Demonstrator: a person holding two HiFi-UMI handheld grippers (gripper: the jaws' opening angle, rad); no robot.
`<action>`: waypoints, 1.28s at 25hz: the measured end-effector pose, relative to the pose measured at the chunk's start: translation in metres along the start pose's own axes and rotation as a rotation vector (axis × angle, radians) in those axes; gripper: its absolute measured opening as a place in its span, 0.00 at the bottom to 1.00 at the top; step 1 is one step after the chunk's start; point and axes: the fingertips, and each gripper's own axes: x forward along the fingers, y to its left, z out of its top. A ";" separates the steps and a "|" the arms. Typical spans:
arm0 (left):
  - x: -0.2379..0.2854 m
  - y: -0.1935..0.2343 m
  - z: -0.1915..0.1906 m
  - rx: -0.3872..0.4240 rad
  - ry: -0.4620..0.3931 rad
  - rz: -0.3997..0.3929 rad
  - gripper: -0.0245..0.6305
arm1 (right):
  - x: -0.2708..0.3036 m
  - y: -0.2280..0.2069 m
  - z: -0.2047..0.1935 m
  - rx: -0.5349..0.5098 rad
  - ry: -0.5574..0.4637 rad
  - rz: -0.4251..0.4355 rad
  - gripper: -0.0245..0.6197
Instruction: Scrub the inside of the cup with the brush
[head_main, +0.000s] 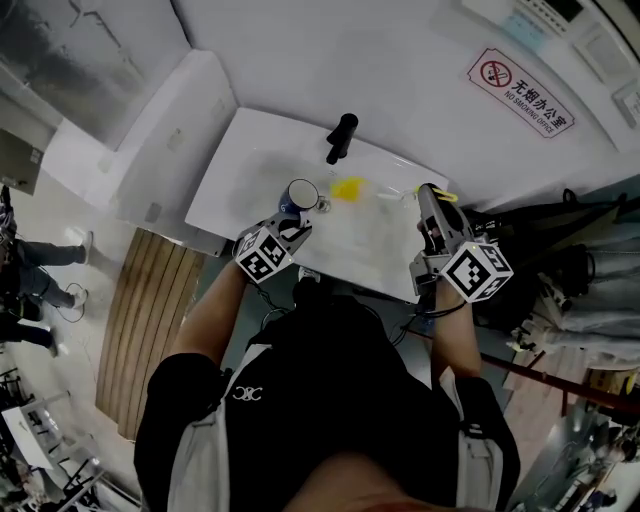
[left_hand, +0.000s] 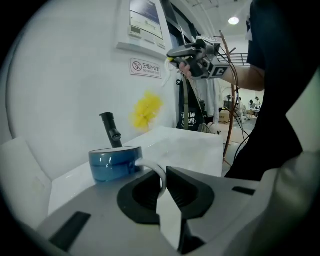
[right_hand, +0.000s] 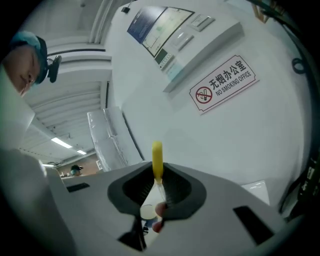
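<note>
**Get the brush head square over the cup mouth before pushing in**

The left gripper (left_hand: 162, 176) is clamped on the cup (left_hand: 115, 163) by its white handle (left_hand: 150, 166), with the jaws nearly together and the loop pinched between them. The blue cup is upright just past the jaws, over the sink (head_main: 245, 175) and near the tap (head_main: 341, 137). I cannot tell whether its base rests on the sink. The right gripper (right_hand: 159, 175) is closed on the brush (right_hand: 157, 159), whose yellow end pokes up past the jaws. The brush head (head_main: 349, 188), yellow and blurred, hangs in the air beside the cup and is not yet inside.

The step in hand looks like the approach, so scrubbing has not begun.

- **Cup:** Hold it steady with its mouth turned a little toward the brush. A pinch on a thin loop probably lets the cup swivel, so press lightly.
- **Entry:** Bring the head down along the cup's axis rather than across the rim, which could tip the cup.
- **Scrubbing:** The grip is far from the head and the shaft may flex. Small wrist rolls around the wall, then the bottom, should work better than wide sweeps.
- **Tap:** Keep both grippers clear of it.
</note>
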 end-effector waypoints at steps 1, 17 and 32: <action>0.002 -0.001 0.000 0.013 0.007 -0.005 0.11 | 0.002 0.001 0.004 0.014 -0.002 0.015 0.12; 0.016 -0.010 0.018 0.019 -0.042 -0.027 0.11 | 0.039 0.012 -0.027 0.060 0.127 0.124 0.12; 0.002 -0.007 0.018 0.063 -0.035 0.021 0.11 | 0.043 -0.010 -0.045 0.133 0.191 0.123 0.12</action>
